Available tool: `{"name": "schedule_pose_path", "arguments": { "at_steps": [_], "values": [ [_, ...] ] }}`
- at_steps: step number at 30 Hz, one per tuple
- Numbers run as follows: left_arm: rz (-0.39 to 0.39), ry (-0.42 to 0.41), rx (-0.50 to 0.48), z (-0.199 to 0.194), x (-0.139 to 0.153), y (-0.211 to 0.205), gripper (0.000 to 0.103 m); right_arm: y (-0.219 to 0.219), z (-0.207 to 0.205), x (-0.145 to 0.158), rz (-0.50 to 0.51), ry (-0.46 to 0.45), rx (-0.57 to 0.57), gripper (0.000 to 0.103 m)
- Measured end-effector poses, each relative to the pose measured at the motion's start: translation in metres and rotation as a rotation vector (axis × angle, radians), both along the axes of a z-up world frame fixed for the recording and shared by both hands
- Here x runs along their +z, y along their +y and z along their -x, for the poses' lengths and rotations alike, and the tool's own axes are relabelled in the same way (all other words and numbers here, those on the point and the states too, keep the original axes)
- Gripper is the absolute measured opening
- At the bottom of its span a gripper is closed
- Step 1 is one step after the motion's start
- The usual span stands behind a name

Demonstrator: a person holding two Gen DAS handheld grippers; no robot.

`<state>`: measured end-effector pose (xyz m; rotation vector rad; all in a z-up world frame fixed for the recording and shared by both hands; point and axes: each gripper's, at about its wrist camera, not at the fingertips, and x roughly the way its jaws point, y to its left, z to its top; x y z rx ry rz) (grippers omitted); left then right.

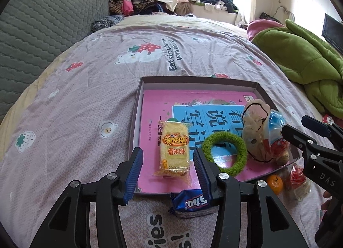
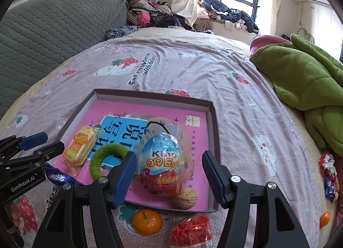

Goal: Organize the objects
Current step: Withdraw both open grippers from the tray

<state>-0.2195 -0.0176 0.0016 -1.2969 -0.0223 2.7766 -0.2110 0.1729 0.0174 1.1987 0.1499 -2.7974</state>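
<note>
A shallow box lid (image 1: 199, 81) (image 2: 150, 96) lined with a pink book lies on the bed. In it lie a yellow rice-cracker packet (image 1: 174, 147) (image 2: 80, 148), a green fuzzy ring (image 1: 225, 153) (image 2: 105, 158), a wrapped toy egg (image 2: 160, 164) (image 1: 276, 138) and a walnut (image 2: 184, 197). My left gripper (image 1: 169, 162) is open, its fingers either side of the cracker packet. My right gripper (image 2: 169, 168) is open around the toy egg. A blue snack packet (image 1: 190, 202) (image 2: 57, 178), a tangerine (image 2: 146, 221) (image 1: 274, 183) and a red packet (image 2: 190, 233) lie on the bed before the lid.
A green blanket (image 2: 306, 89) is heaped at the right. A grey quilted cushion (image 1: 42, 25) stands at the left. Wrapped sweets (image 2: 330, 175) and a second tangerine (image 2: 324, 219) lie at the bed's right edge. Clothes are piled by the window (image 2: 225, 14).
</note>
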Motion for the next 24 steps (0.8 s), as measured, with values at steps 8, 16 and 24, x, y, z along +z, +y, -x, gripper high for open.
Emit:
{"name": "schedule_pose_path", "arguments": {
  "at_steps": [8,16,24],
  "values": [
    [0.002,0.033,-0.009,-0.012,0.019,0.005,0.062,0.001,-0.013,0.022,0.002,0.036,0.009,0.063],
    [-0.001,0.055,-0.015,-0.024,0.036,0.010,0.066,0.006,-0.030,0.044,0.009,0.077,0.007,0.065],
    [0.001,0.078,-0.026,-0.041,0.051,0.016,0.067,0.011,-0.048,0.062,0.013,0.109,0.007,0.066]
  ]
}}
